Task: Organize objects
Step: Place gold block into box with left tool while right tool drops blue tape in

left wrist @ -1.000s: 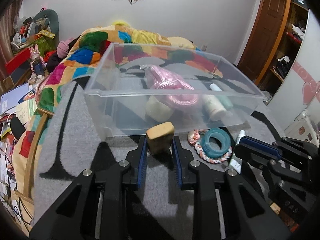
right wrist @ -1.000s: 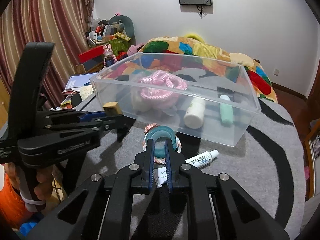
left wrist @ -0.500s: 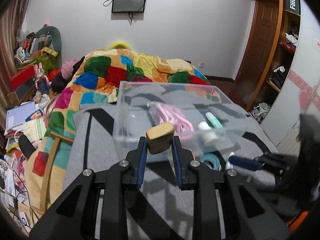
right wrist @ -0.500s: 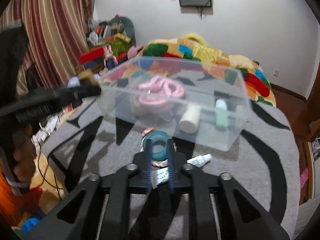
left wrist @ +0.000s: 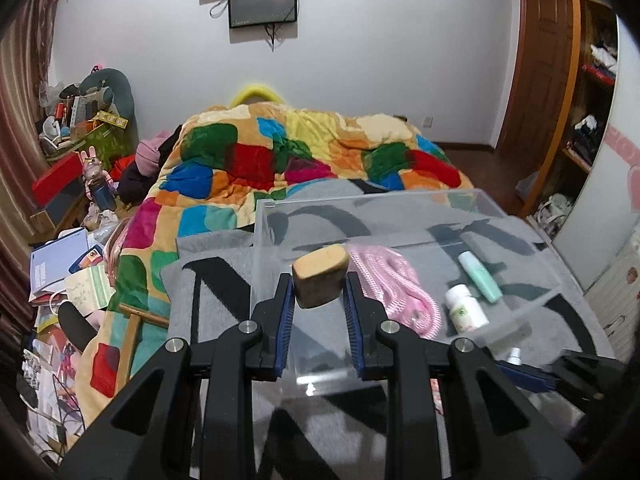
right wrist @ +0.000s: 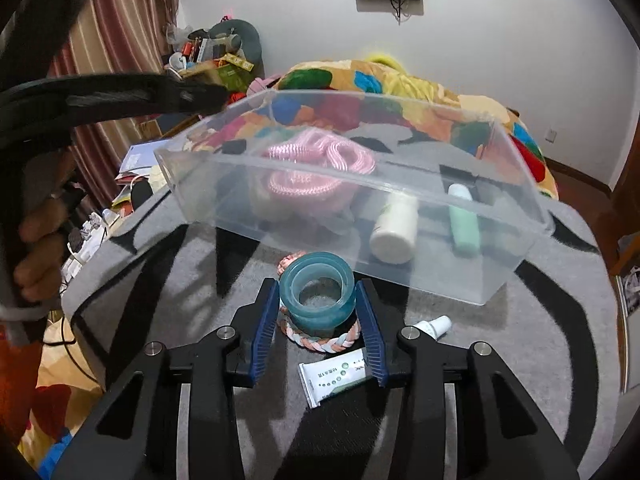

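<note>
A tan sponge block (left wrist: 319,276) is sitting clamped between the left gripper (left wrist: 319,305) pads, hanging above the clear plastic bin (left wrist: 400,216). Inside the bin are lying a pink coiled rope (left wrist: 394,284), a white bottle (left wrist: 466,307) and a mint tube (left wrist: 480,276). The right gripper (right wrist: 318,334) is spread wide around a teal tape roll (right wrist: 317,289), which is resting on a braided ring (right wrist: 316,338) on the grey rug (right wrist: 520,340), beside a white tube (right wrist: 344,372).

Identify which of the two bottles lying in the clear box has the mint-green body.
The slimmer bottle nearer the box's right end in the right wrist view; its neighbour, the stubbier bottle, is cream-white.
</note>
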